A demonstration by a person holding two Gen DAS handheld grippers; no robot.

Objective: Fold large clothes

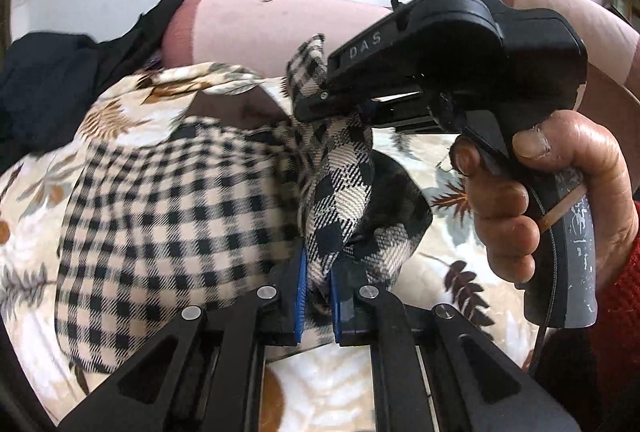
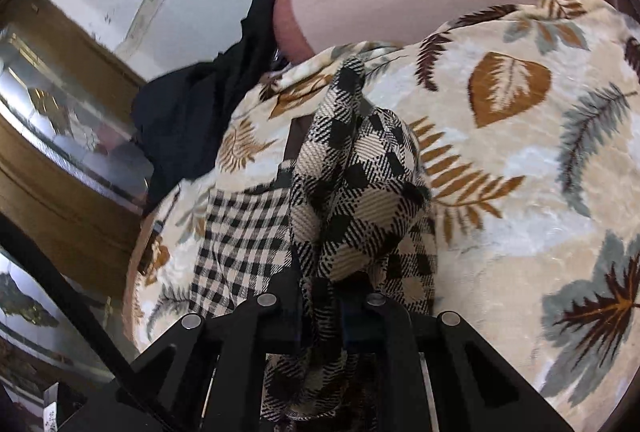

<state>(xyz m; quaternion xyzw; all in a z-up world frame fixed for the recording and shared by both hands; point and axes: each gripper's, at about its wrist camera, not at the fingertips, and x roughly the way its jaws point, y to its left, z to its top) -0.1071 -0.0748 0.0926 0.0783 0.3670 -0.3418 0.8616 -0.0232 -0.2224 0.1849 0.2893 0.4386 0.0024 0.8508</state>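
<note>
Checked garment (image 1: 160,200) bunched over leaf-print blanket (image 1: 460,160) | left gripper (image 1: 318,284) pinching its fabric | right gripper (image 2: 320,296) pinching another fold | advice: lift both evenly, keep edge taut, avoid dragging blanket.

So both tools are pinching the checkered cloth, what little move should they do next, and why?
Probably lift a bit more and spread apart. The left tool and right tool both grip the checkered garment at bunched spots close together, and much of it lies crumpled on the leaf-print blanket. Pulling apart should flatten it for folding.
</note>
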